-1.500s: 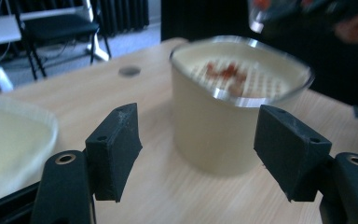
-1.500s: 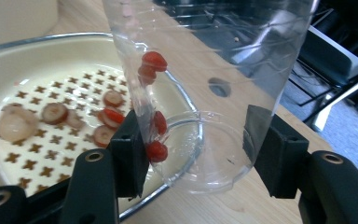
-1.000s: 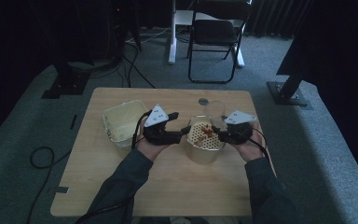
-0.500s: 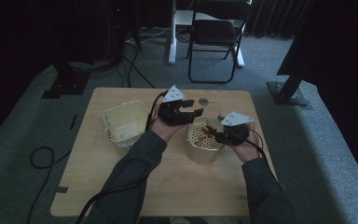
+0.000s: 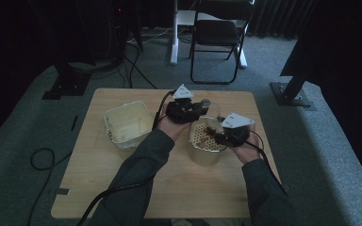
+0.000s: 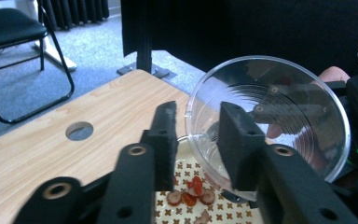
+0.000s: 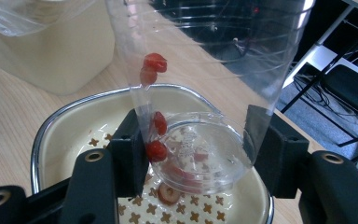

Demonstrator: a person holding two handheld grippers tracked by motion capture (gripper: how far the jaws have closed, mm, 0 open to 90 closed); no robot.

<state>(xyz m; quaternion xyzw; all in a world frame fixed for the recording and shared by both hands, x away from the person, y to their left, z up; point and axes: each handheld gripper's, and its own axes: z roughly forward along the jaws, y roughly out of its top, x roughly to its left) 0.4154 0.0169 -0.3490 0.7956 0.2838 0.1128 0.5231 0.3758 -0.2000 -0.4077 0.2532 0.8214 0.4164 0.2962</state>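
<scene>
Clear plastic cup point(image 7: 200, 93) clamped near its base between the black jaws of the right gripper point(image 7: 198, 154), red fruit pieces point(image 7: 154, 63) stuck to its inner wall, above a cream bowl point(image 7: 74, 126) with a cross-patterned floor, on a wooden table point(image 7: 9, 116), a pale container point(image 7: 51, 42) behind.

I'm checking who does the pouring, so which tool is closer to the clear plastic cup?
Right: the right tool grips the cup at its base. The left tool straddles its rim.
</scene>
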